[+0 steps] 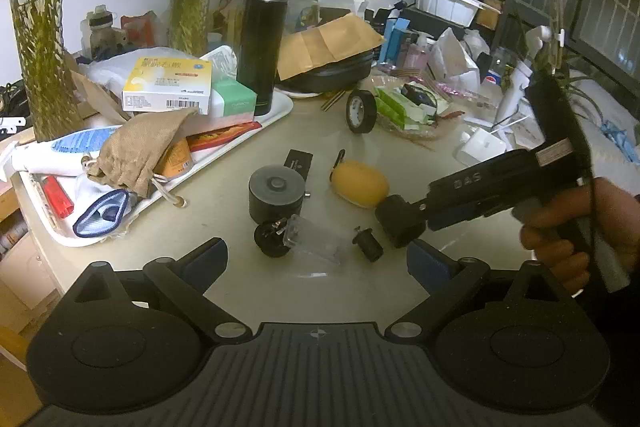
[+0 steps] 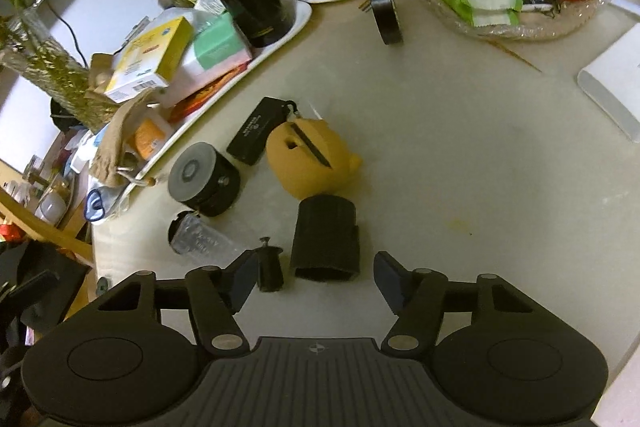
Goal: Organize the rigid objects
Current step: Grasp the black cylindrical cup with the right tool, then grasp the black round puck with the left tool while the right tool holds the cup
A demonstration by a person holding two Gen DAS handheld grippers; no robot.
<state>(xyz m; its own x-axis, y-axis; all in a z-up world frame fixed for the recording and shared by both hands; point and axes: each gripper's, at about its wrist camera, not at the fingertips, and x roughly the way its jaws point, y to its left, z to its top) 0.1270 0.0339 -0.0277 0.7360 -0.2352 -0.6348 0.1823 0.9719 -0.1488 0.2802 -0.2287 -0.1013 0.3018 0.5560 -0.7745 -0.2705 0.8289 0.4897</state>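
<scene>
Black ribbed cylinder (image 2: 325,239) lying dead ahead of right claw (image 2: 316,281), between its half-spread, empty jaws, long axis along fingers (left claw (image 1: 316,259) wide, farther)

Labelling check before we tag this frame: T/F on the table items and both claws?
1. The yellow case lies on the table, outside the white tray. True.
2. The black flask lies on its side. False: it stands upright at the tray's end.
3. The right claw is clamped on the black cup-shaped part. False: the part sits just ahead of its fingers and the pads are clear of it.
4. The left claw is open with nothing gripped. True.
5. The tape roll lies flat. False: it stands on edge.
6. The black cylinder with the grey top stands left of the yellow case in the right wrist view. True.
</scene>
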